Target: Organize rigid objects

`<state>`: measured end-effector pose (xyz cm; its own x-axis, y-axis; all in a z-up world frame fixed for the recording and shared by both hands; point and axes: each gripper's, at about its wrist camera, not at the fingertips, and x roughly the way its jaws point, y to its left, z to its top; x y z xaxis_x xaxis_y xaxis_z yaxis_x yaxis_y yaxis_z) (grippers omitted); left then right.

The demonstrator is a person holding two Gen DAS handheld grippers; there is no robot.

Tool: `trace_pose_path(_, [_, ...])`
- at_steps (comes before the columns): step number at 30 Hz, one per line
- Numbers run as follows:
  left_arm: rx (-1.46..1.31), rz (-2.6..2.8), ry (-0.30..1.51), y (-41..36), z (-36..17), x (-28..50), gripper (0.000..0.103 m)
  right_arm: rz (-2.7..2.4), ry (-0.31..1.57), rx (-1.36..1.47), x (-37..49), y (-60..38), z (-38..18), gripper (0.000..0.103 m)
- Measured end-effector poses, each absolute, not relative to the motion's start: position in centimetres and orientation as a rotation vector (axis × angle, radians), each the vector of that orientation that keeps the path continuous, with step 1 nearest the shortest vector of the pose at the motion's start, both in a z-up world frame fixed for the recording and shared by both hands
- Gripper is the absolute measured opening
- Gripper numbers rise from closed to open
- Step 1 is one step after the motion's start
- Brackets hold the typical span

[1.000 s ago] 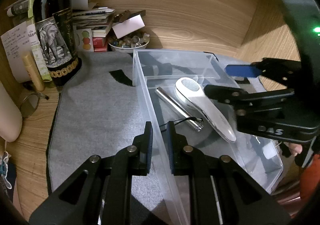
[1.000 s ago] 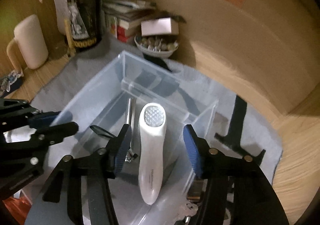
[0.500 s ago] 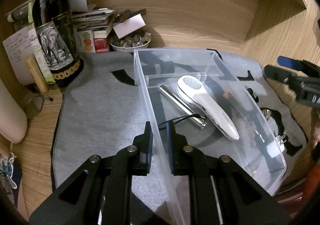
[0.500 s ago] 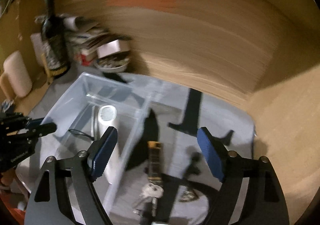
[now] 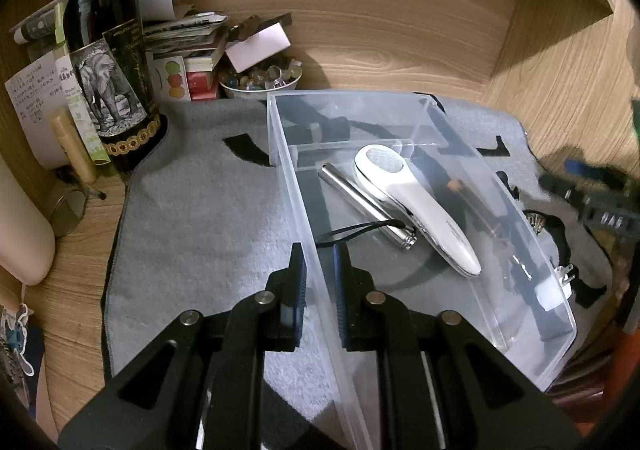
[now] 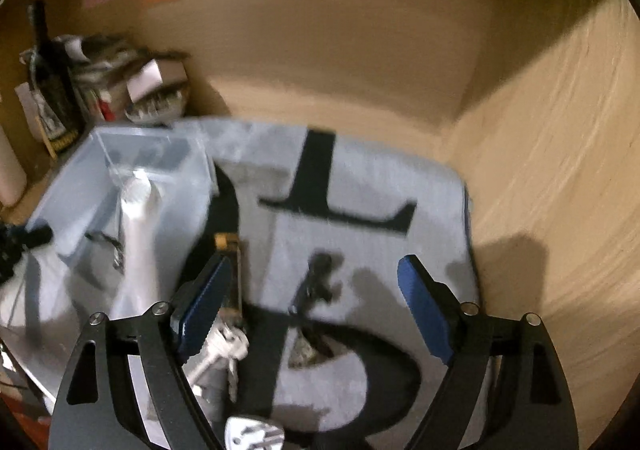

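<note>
My left claw (image 5: 319, 264) pinches the clear plastic box (image 5: 424, 105) by its wall. Inside lie a white handheld device (image 5: 416, 205) and a silver flashlight (image 5: 366, 205). My right claw (image 6: 314, 304) is wide apart, holding nothing.

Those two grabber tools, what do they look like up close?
Both are black, angular linkages joined by round silver rivets. The left gripper has dark ribbed pads; the right gripper has blue pads on its fingers. No cables or sleeves show.
</note>
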<state>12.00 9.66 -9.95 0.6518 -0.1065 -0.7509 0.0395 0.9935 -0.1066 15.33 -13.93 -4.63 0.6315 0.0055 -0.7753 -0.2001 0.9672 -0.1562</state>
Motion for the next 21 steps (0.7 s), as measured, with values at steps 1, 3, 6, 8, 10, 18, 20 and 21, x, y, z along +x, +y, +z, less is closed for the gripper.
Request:
trace_pose_path(1, [-0.085,-0.081,0.855,9.7,-10.0,12.0,0.013,0.113,0.913,-0.212,15.3,-14.4,-5.6,0.083])
trace_pose_path(3, [-0.088,-0.08,0.853,9.7,-10.0,12.0,0.013,0.116,0.955,-0.175,15.1,-15.0,-7.1,0.083])
trace_pose_path(6, [-0.091,-0.08,0.855,9.7,-10.0,12.1,0.013,0.11,1.005,-0.162,14.8,-15.5,-8.7,0.081])
trace_pose_path(8, [-0.089,-0.08,0.854,9.8,-10.0,12.1,0.013,0.112,1.053,-0.133,14.8,-15.9,-9.7,0.074])
trace_pose_path(10, [-0.085,-0.078,0.854,9.7,-10.0,12.2,0.013,0.115,1.094,-0.113,14.9,-16.2,-10.6,0.056])
trace_pose_path(18, [-0.075,-0.071,0.846,9.6,-10.2,12.1,0.013,0.147,1.066,-0.126,14.3,-16.1,-10.6,0.03])
trace_pose_path(20, [-0.076,-0.072,0.846,9.5,-10.2,12.0,0.013,0.149,1.046,-0.127,14.3,-16.0,-9.9,0.03])
trace_pose_path(21, [-0.077,-0.072,0.846,9.5,-10.2,12.0,0.013,0.151,1.034,-0.128,14.2,-15.9,-9.5,0.03])
